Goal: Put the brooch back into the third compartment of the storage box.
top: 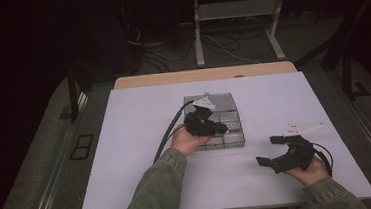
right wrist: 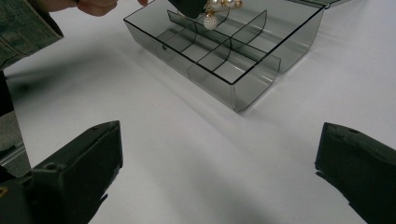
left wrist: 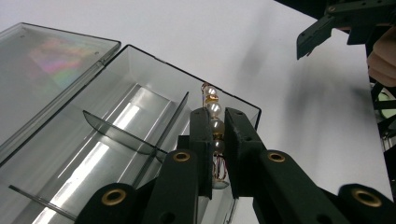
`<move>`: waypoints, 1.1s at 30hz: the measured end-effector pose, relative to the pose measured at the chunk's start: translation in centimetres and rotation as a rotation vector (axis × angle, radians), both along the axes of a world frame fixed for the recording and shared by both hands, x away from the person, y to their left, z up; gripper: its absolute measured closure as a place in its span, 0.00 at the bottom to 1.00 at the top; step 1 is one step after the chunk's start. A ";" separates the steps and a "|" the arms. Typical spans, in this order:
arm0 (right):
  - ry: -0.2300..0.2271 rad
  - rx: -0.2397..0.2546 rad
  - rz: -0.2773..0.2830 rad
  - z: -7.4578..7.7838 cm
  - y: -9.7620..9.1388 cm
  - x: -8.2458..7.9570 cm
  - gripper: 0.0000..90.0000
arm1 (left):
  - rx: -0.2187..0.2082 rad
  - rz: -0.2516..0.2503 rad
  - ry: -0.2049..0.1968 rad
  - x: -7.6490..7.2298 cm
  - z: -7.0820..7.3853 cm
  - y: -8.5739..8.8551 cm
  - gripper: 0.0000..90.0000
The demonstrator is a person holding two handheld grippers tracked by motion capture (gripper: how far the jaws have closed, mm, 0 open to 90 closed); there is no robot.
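My left gripper hangs over a clear grey compartment box in the middle of the table. Its jaws are shut on a pearl jewellery piece, a short string of white pearls with gold wire. In the left gripper view the piece sits above a corner compartment of the box. The right gripper view has the piece dangling just inside the box. Near the front right of the table my right gripper stands open, nothing between its fingers, pointing toward the box.
The box's lid lies open flat on its far side. Curved dividers split the box into several compartments. A white sheet covers the table, with a wooden edge at the back. The floor beyond is dark, with desk legs and cables.
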State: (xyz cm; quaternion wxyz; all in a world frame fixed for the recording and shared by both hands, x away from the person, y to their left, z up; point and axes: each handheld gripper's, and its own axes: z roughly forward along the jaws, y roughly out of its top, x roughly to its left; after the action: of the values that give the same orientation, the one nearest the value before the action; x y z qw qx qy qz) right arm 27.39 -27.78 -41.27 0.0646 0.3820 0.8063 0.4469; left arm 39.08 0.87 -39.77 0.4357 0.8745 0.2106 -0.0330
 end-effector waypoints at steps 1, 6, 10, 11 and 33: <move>-0.001 0.000 0.000 0.0 0.0 0.0 0.01 | 0.002 0.005 0.011 0.0 -0.1 -0.1 0.90; 0.000 -0.001 0.002 0.0 0.0 -0.1 0.01 | 0.015 -0.005 0.010 0.2 -0.6 -0.5 0.90; 0.002 -0.004 0.002 0.0 0.1 -0.1 0.01 | 0.020 0.000 0.015 0.2 -0.9 -0.8 0.90; 0.001 -0.004 0.002 0.0 0.1 -0.1 0.01 | 0.025 -0.003 0.019 0.2 -1.0 -0.8 0.90; -0.007 -0.011 0.002 0.1 0.2 -0.1 0.01 | 0.059 0.023 0.090 0.7 -1.9 -1.9 0.82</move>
State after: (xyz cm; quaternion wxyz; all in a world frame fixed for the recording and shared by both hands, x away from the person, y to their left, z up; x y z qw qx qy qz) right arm 27.31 -27.62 -41.16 0.0692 0.3790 0.8090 0.4439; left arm 39.80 -1.07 -41.71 0.4003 0.8820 0.2411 -0.0612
